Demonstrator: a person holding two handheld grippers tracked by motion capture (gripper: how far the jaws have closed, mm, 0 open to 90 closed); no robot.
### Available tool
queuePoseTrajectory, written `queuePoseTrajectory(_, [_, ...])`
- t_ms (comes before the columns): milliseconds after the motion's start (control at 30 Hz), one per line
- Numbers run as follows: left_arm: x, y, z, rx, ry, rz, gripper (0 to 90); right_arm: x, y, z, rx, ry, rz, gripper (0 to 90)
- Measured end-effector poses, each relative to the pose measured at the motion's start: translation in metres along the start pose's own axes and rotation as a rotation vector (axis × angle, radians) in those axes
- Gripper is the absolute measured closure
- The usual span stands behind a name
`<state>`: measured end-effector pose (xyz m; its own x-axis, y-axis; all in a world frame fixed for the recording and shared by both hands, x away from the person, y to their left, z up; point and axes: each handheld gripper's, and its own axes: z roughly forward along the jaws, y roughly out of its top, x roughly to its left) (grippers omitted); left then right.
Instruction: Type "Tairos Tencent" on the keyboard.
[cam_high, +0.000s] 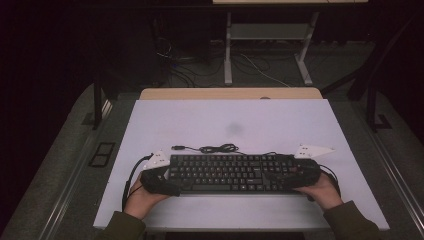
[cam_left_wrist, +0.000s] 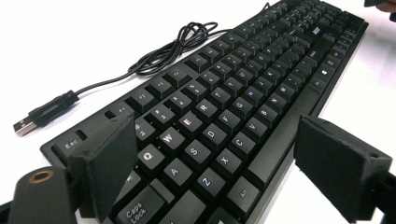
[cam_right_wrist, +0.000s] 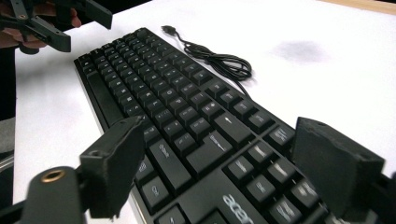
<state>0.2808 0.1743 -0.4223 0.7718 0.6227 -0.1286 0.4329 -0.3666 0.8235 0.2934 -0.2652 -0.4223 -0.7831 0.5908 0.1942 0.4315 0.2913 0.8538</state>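
High view. A black keyboard (cam_high: 230, 173) lies flat near the front edge of a white table (cam_high: 240, 125), its long side running left to right. Its cable (cam_high: 216, 148) lies coiled on the table just behind it, ending in a USB plug (cam_high: 177, 147). The left gripper (cam_high: 165, 176) sits at the keyboard's left end and the right gripper (cam_high: 290, 172) at its right end, each held in a hand: left hand (cam_high: 142, 196), right hand (cam_high: 322, 192). From here the gap between each pair of jaws cannot be judged.

Left gripper view. The two black jaws stand wide apart, straddling the keyboard's (cam_left_wrist: 224, 107) left end: one jaw is over the Esc and number-row corner at the back edge, the other beside the front edge near the space bar. The jaws close on nothing; whether they touch the casing cannot be told. The cable (cam_left_wrist: 173, 46) loops on the table behind the keys, and the USB plug (cam_left_wrist: 25, 125) rests apart from the keyboard.

Right gripper view. The jaws are again spread wide, one at the front edge and one at the back edge of the keyboard's (cam_right_wrist: 187, 121) right end, gripping nothing. The left gripper (cam_right_wrist: 70, 25) shows at the far end, its jaws likewise apart. The cable (cam_right_wrist: 219, 58) lies coiled on the table (cam_right_wrist: 327, 70) beside the back edge.
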Motion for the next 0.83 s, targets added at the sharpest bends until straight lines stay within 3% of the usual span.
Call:
queuePoseTrajectory(467, [0.0,-0.002,0.0,0.001,0.035,-0.004,0.0,-0.007,-0.024,-0.032,-0.024,-0.031,0.025,14.5])
queuePoseTrajectory(833, [0.001,-0.002,0.001,0.01,0.021,-0.012,0.0,-0.006,-0.028,-0.035,-0.016,-0.035,0.031,13.6])
